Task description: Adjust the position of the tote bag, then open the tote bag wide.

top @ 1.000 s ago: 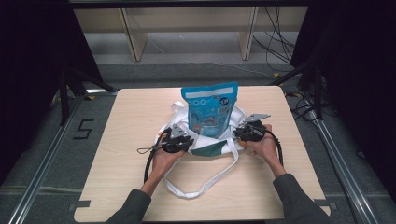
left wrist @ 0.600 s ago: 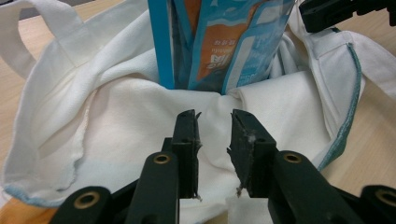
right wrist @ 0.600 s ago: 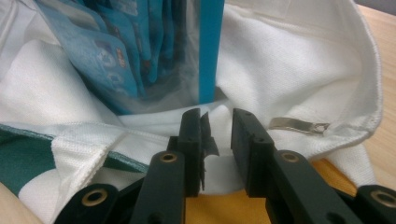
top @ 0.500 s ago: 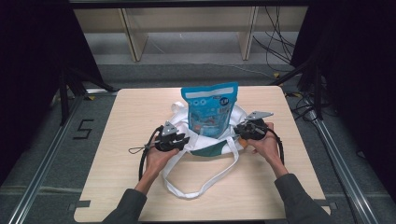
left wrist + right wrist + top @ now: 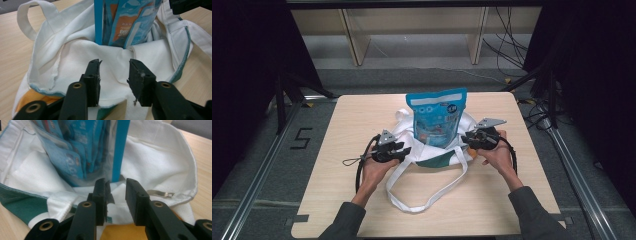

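Spread fingers of the left gripper (image 5: pixel 113 82) and right gripper (image 5: pixel 116 200) flank the white cloth tote bag's (image 5: pixel 409 135) mouth, likely to grasp its rim around the upright blue plastic snack pouch (image 5: pixel 438 117) standing inside.

A wooden table (image 5: pixel 362 120) stands before pale shelving (image 5: pixel 412 30), cables (image 5: pixel 507 45) trailing on the floor.

blue pouch (image 5: pixel 438 118) bottom hidden inside white tote bag (image 5: pixel 432 155); top cut off in both gripper views. Print on the pouch too blurred to read.
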`<action>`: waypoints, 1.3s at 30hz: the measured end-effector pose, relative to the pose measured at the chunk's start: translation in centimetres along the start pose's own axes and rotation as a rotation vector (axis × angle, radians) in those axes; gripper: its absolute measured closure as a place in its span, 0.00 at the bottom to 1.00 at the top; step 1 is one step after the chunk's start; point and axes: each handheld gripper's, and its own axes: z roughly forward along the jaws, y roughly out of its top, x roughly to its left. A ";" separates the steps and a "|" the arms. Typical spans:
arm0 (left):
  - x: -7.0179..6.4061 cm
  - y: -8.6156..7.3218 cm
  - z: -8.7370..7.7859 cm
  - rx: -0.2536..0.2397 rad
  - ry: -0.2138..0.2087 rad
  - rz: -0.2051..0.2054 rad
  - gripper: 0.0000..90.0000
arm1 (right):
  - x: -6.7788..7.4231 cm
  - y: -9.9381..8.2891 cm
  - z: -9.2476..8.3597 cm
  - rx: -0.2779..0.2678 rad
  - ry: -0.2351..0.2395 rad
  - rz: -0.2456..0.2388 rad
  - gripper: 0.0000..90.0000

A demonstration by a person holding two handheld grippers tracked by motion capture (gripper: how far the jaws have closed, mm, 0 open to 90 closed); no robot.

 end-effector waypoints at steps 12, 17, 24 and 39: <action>-0.7 0.2 -1.8 0.019 0.005 -0.004 0.49 | 0.6 0.3 -1.4 -0.012 -0.019 0.002 0.58; -1.0 -0.1 -2.1 0.017 0.005 -0.011 0.45 | 0.4 0.1 -1.7 -0.037 -0.024 -0.024 0.55; -1.4 -0.5 -2.7 0.034 0.032 0.019 0.40 | 1.2 -0.4 -2.6 -0.013 -0.033 0.010 0.50; -1.9 -1.8 -4.4 0.040 0.004 0.001 0.33 | 2.5 -0.6 -3.7 0.002 -0.022 -0.025 0.48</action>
